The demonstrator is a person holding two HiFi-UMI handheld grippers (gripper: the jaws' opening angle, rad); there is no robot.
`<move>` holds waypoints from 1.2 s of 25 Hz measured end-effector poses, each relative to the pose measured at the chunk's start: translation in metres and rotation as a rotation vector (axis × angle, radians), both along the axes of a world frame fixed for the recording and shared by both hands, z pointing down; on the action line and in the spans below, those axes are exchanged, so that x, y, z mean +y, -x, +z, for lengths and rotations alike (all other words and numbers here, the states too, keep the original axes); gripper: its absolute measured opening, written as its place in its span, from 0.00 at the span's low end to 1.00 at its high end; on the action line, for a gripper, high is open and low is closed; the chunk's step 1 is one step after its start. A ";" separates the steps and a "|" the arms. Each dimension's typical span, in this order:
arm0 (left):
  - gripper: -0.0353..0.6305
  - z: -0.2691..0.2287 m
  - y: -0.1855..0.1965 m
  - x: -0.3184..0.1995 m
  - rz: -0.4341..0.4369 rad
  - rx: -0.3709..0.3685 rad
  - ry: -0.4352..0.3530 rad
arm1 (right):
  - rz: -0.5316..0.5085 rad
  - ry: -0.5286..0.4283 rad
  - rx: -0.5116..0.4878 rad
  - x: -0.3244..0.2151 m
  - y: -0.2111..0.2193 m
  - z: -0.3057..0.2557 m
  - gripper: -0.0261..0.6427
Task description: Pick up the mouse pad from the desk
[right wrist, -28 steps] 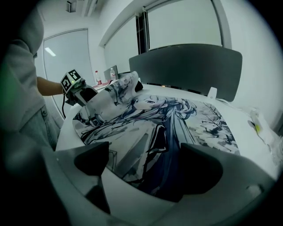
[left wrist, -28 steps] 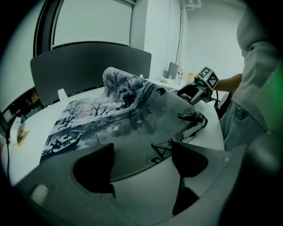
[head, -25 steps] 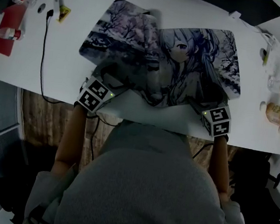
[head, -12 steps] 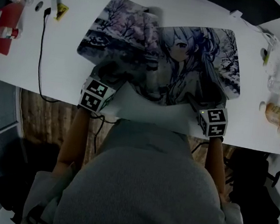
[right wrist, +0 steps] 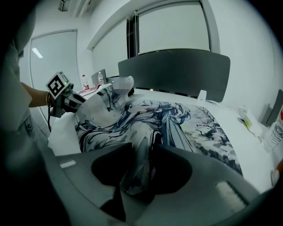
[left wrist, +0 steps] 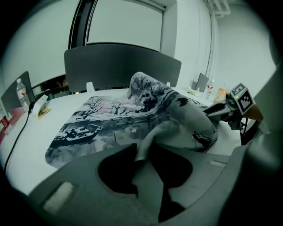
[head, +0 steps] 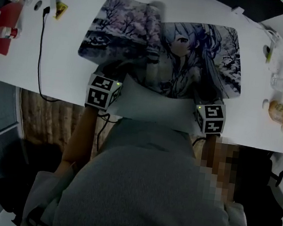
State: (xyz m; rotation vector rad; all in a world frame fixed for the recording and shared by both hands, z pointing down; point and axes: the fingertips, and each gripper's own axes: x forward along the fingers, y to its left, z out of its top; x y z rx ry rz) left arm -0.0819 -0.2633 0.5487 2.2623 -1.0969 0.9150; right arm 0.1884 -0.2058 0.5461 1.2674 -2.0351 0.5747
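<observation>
Two claws hold the near edge of the mouse pad [head: 165, 51] in the head view. The left gripper [head: 121, 75] is on the left part of that edge and the right gripper [head: 196, 97] is near the pad's near right corner, both close to the near edge of the desk [head: 59, 68]. The pad lies across the middle of the desk. Its near part is bunched up and its far part lies flat. A black cable [head: 43, 40] lies apart on the left side and small bottles [head: 281, 115] stand by the right edge, so the lift should go straight up, not sideways. In the left gripper view the jaws have just been closing and now pinch a thin fold of the pad between them. The fold is small, so I think the squeeze must be firm or it may slip out. In the right gripper view the jaws have just been closing too, and they clamp a thicker fold of the pad. Both hands should rise together at one pace, so the soft pad hangs even and drags on nothing.
</observation>
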 end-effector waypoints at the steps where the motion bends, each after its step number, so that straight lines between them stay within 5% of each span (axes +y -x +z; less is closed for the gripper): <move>1: 0.20 0.000 0.000 -0.001 -0.011 0.009 0.006 | 0.002 0.000 -0.001 -0.001 0.001 0.000 0.25; 10: 0.10 -0.007 -0.012 -0.002 -0.054 0.077 0.025 | 0.091 -0.024 -0.088 -0.012 -0.003 -0.007 0.09; 21: 0.08 -0.053 -0.026 -0.014 -0.139 0.329 -0.014 | 0.285 -0.158 -0.393 -0.030 -0.008 -0.053 0.07; 30: 0.08 -0.122 -0.032 -0.032 -0.186 0.547 -0.131 | 0.376 -0.334 -0.635 -0.053 -0.016 -0.122 0.07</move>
